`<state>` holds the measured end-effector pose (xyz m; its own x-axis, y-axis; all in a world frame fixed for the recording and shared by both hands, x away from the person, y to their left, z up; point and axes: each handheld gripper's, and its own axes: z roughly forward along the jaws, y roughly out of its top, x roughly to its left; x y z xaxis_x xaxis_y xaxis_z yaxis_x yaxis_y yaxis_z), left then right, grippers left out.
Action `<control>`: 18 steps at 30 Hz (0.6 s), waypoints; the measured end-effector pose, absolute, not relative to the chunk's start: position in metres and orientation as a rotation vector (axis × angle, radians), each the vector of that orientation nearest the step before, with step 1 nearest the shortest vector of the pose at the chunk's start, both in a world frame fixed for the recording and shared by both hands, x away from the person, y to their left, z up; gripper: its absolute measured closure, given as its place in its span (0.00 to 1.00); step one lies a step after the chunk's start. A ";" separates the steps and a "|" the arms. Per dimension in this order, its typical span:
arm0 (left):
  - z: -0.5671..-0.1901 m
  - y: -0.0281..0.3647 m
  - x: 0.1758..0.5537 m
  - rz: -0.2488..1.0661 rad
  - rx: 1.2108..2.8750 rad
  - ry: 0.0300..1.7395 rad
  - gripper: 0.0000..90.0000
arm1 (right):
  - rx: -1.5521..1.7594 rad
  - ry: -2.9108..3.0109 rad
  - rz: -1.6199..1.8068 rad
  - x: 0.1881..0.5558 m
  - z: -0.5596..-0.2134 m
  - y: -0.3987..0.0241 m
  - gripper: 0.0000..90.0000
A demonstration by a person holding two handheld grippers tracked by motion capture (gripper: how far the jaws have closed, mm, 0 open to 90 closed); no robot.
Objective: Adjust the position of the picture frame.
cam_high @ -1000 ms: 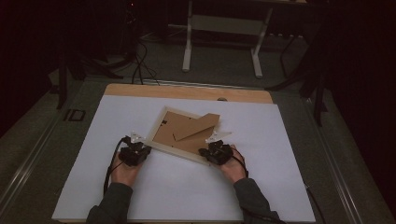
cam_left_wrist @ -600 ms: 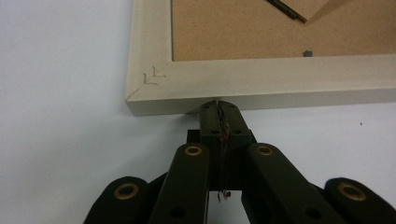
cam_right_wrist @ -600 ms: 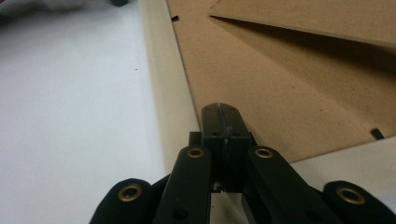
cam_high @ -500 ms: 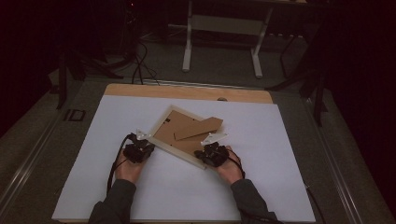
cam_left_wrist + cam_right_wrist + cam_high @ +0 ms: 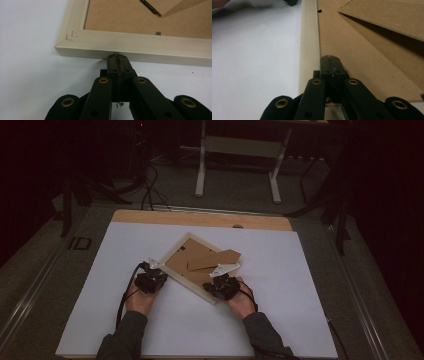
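- Picture frame [image 5: 192, 266] is laid face down on white table [image 5: 300, 290].
- Left gripper [image 5: 117, 57] is closed, empty, tip against frame edge.
- Right gripper [image 5: 330, 59] is closed, empty, over the backing board [image 5: 352, 50].

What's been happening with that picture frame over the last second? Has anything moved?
The picture frame, lying back-side up, has slid slightly toward the person and to the left, and both hands came along with it. The left gripper and right gripper stay shut, tips at the frame's near edge. The white table is unchanged.
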<state>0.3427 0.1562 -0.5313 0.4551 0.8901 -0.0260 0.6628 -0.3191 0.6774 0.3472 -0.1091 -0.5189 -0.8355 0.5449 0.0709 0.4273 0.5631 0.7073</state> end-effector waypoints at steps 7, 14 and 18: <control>-0.531 0.153 0.343 0.467 2.082 1.294 1.00 | 0.811 2.644 1.128 0.346 -0.519 -0.105 1.00; -0.531 0.137 0.334 0.460 2.100 1.256 1.00 | 0.798 2.648 1.127 0.344 -0.519 -0.101 1.00; -0.531 0.137 0.335 0.454 2.100 1.253 1.00 | 0.794 2.652 1.126 0.343 -0.519 -0.098 1.00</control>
